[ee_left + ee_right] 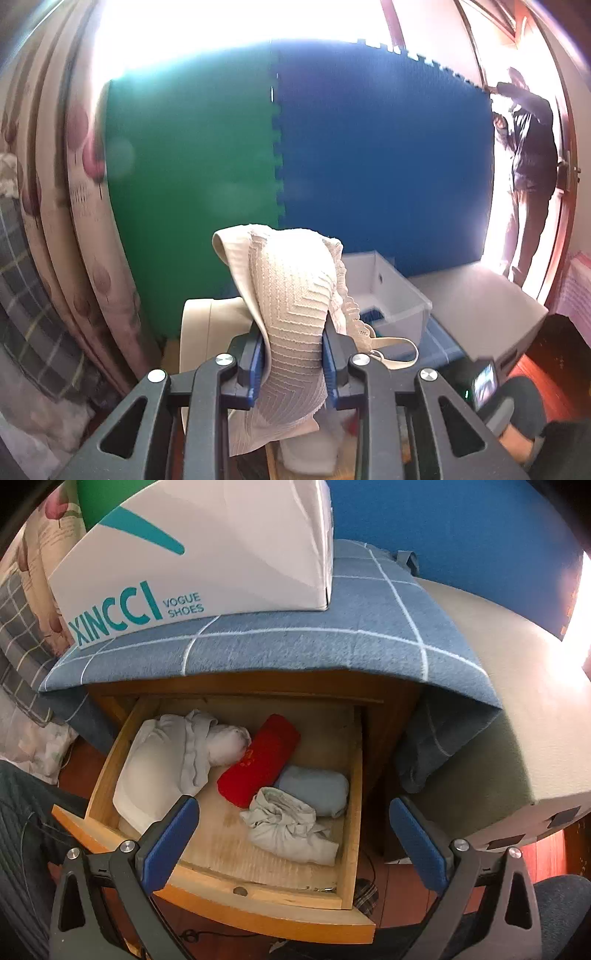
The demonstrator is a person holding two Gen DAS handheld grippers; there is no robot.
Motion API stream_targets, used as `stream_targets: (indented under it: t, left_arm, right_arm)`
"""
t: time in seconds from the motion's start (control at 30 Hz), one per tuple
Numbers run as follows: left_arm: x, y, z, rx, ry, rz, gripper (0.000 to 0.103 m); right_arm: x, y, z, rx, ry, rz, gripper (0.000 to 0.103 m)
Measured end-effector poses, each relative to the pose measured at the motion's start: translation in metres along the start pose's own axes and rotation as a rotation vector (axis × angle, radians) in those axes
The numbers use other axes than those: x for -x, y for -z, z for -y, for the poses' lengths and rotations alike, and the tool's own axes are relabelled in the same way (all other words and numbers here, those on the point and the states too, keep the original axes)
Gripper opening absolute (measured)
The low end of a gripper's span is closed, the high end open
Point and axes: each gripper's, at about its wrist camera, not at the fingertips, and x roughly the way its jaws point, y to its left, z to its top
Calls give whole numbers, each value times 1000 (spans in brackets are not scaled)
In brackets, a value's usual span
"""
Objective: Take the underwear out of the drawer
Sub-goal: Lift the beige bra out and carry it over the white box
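Left gripper (291, 363) jaws clamped on cream bra (291, 295), held up before green and blue mats (369, 147), only left view shows it, right gripper (293, 843) jaws wide apart over open drawer (107, 760), red roll (258, 760), blue roll (317, 788), white garments inside, shoebox (207, 554) above.

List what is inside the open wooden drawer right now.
The drawer holds a white padded garment with pale cloth over it, a red roll, a light blue roll and a crumpled whitish bundle. Anything beneath these is covered.
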Motion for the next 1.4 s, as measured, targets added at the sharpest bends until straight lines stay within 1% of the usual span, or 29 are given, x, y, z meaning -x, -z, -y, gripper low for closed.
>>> stream_targets:
  t: [0.2,0.33,0.53,0.7,0.83,1.0,1.17,1.4]
  left_arm:
    - [-4,-46,1,-11,-20,72,27]
    - [-15,-68,3,-11,-27,89,27]
    - [-47,-93,5,-15,-49,80,27]
    - [-81,-109,9,-4,-66,55,27]
    - [-112,-121,19,-11,-89,32,27]
    - [-155,-124,33,-26,-113,-27,27]
    - [-195,-114,48,-43,-129,-96,27]
    - [-231,-98,65,-67,-149,-160,27]
  right_arm:
    - [1,0,-4,10,-25,10,102]
    - [2,1,-7,22,-29,8,102]
    - [2,1,-12,45,-36,8,102]
    - [1,3,-12,53,-40,6,102]
    - [2,3,-12,51,-50,8,102]
    - [0,3,-13,47,-58,3,102]
    - [0,3,-13,42,-69,-2,102]
    - [-2,4,-14,37,-88,-13,102]
